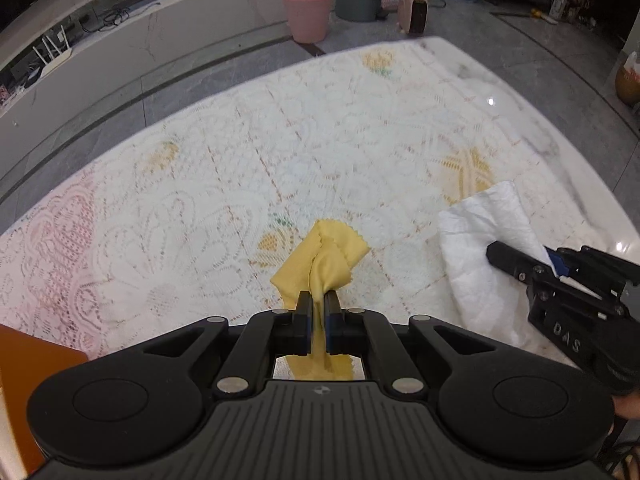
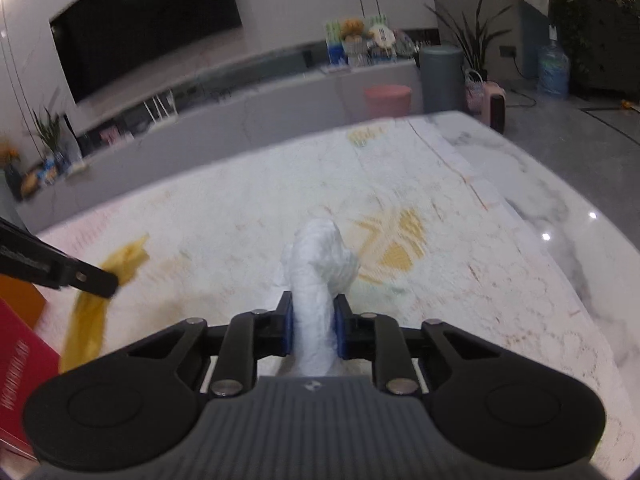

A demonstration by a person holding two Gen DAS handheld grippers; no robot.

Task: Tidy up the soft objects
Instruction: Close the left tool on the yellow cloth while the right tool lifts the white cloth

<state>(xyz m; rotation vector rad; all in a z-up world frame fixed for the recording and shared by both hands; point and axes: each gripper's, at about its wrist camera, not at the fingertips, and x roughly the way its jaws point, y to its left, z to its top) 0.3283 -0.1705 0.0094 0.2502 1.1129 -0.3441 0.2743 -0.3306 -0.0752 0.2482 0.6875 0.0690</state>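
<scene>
Left hand-held gripper (image 1: 318, 300): we find its fingers clamped on a yellow cloth (image 1: 326, 254), bunched and lifted above the lace-covered worktop (image 1: 208, 184). Right hand-held gripper (image 2: 312, 304): we find it clamped on a white quilted cloth (image 2: 316, 268), likewise raised, just right of the yellow one. Beyond the worktop: a pink bucket (image 1: 309, 12).

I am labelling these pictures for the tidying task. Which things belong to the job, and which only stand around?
Part of the job:
yellow cloth, pinched by the left gripper
white towel, pinched by the right gripper

Just standing around:
pink bucket
grey bin
water bottle
</scene>
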